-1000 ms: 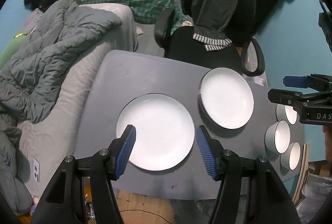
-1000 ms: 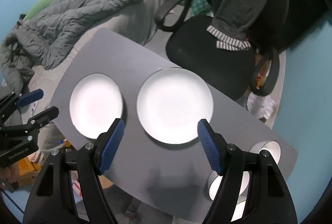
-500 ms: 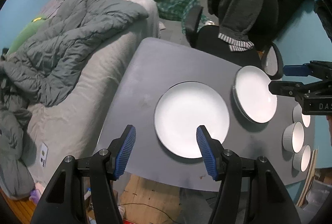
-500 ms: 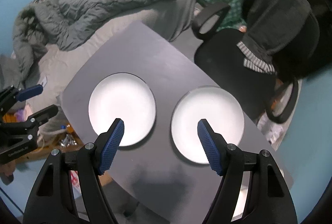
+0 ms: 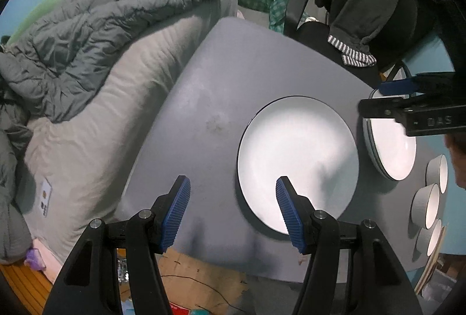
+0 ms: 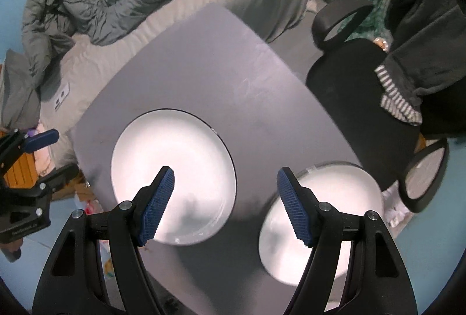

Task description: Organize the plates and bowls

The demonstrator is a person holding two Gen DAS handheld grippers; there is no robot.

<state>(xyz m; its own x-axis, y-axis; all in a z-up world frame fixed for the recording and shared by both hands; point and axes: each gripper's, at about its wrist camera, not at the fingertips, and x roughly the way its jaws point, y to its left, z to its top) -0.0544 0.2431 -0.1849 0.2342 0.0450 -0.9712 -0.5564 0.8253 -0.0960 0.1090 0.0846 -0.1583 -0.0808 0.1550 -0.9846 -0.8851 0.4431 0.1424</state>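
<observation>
A lived-in bedroom at home. A bed point(image 5: 96, 99) with a rumpled grey duvet point(image 5: 96, 20) adjoins the table point(image 5: 233, 58). Clothes drape an office chair point(image 5: 364, 3).

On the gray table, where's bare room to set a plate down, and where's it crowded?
The table's far half, between the bed and the chair, is bare, as is the strip left of the single plate. The right end is crowded: the plate stack, then three bowls along the edge.

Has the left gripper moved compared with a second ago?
Yes. The left gripper has shifted left across the grey table; the single plate, earlier between its fingers, now sits right.
</observation>
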